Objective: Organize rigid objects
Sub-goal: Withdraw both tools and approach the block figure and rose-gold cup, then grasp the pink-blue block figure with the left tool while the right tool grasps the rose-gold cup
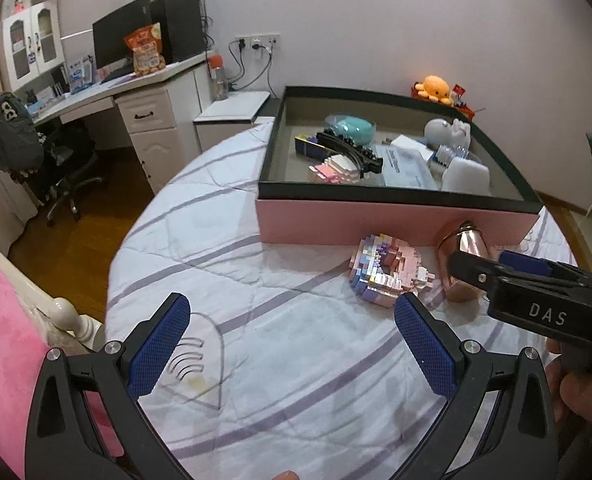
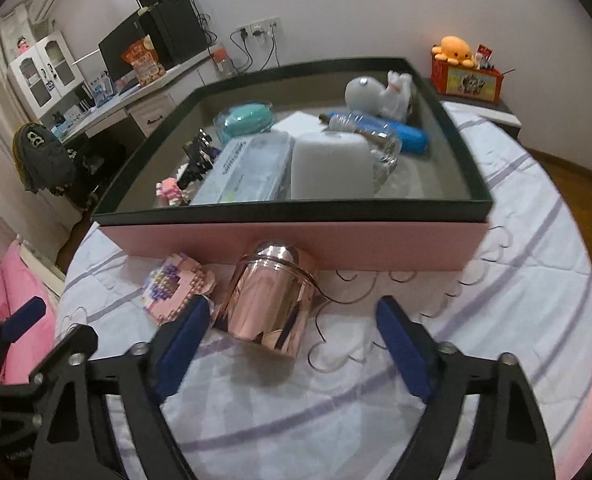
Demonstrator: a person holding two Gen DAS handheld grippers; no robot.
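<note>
From my left gripper (image 1: 291, 344), jaws wide and empty, the pink brick model (image 1: 388, 270) lies at one o'clock before the pink box (image 1: 376, 220), while my right gripper (image 2: 291, 344), parted, frames the rose-gold canister (image 2: 267, 300) at twelve, unclamped.

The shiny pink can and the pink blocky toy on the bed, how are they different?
The shiny pink can is smooth, round and mirror-like; the pink blocky toy is bumpy, built of little bricks. The can is one rose-gold colour; the toy mixes pink, purple and white. The can sits between the right claw's open fingers; the toy lies beside it. Both rest on the bed in front of the pink box.
</note>
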